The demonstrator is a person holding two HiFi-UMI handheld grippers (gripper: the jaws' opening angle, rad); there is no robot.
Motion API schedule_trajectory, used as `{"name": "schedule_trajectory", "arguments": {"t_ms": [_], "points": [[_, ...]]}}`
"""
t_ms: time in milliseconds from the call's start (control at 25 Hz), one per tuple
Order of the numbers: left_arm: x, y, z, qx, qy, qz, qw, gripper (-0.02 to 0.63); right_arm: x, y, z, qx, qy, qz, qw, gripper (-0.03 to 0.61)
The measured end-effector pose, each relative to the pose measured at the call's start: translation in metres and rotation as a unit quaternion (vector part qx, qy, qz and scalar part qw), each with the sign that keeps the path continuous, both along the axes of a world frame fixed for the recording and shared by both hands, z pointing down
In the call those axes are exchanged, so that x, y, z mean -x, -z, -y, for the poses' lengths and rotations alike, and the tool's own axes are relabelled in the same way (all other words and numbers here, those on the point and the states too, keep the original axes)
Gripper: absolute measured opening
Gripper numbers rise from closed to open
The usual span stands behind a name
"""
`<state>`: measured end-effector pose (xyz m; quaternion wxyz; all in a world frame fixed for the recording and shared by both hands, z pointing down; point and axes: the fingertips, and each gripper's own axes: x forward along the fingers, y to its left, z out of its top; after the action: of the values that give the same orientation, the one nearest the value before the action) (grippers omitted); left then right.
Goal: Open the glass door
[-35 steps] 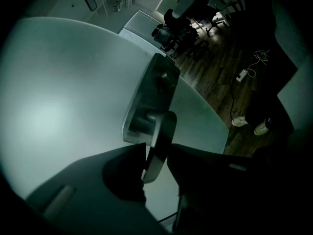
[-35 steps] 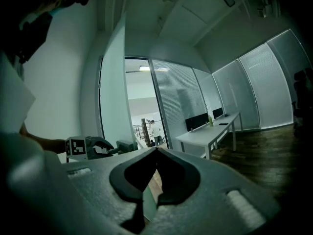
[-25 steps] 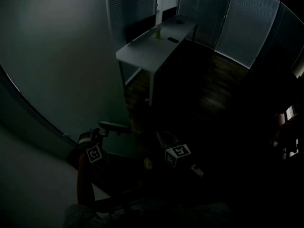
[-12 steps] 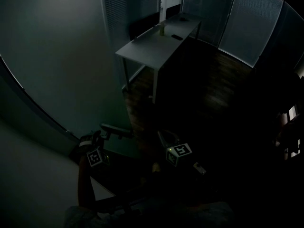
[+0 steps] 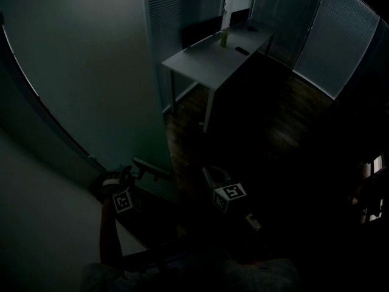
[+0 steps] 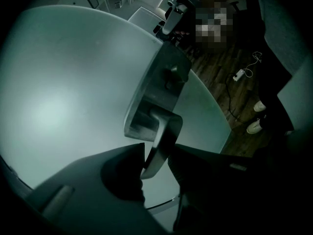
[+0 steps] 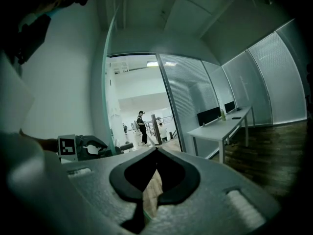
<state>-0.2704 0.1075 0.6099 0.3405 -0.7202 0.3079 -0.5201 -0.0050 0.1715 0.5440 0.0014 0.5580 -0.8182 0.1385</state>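
The frosted glass door [image 5: 91, 72] fills the left of the head view, and its free edge [image 7: 105, 82] stands ajar in the right gripper view. My left gripper [image 6: 156, 151] is shut on the metal lever door handle [image 6: 164, 136], which juts from its plate [image 6: 156, 92]. In the head view that gripper [image 5: 137, 174] sits at the handle [image 5: 152, 169]. My right gripper [image 5: 209, 176] hovers to the right, apart from the door. Its jaws [image 7: 156, 151] are shut with nothing between them.
A white desk [image 5: 206, 56] with a bottle stands against blind-covered glass walls [image 5: 340, 35]. Dark wood floor [image 5: 273, 120] lies right of the door. Through the doorway a bright hall holds people [image 7: 142, 126]. A power strip [image 6: 239, 75] and shoes [image 6: 257, 116] lie on the floor.
My left gripper has moved a little down and right in the head view with the handle, and the door has swung with it. The right gripper has barely moved.
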Motion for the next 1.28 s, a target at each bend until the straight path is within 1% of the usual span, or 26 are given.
{"name": "schedule_trajectory", "arguments": {"t_ms": [320,520,880,1080,1280], "points": [[0.014,0.001,-0.011,-0.008,0.032,0.007,0.9994,0.152,0.018,0.002,0.003,0.0,0.039,0.0,0.999,0.002],[0.023,-0.005,-0.017,-0.013,0.044,0.017,0.9988,0.152,0.02,-0.01,0.001,0.004,0.049,0.002,0.999,0.002],[0.037,-0.004,-0.035,-0.019,0.075,0.03,0.9966,0.153,0.018,-0.009,-0.008,0.002,0.064,0.009,0.998,0.002],[0.041,0.002,-0.038,-0.031,0.093,0.023,0.9949,0.153,0.02,-0.009,-0.008,0.009,0.081,0.008,0.997,0.002],[0.047,0.0,-0.039,-0.04,0.099,0.02,0.9941,0.153,0.022,-0.012,-0.009,0.011,0.091,0.004,0.996,0.002]]}}
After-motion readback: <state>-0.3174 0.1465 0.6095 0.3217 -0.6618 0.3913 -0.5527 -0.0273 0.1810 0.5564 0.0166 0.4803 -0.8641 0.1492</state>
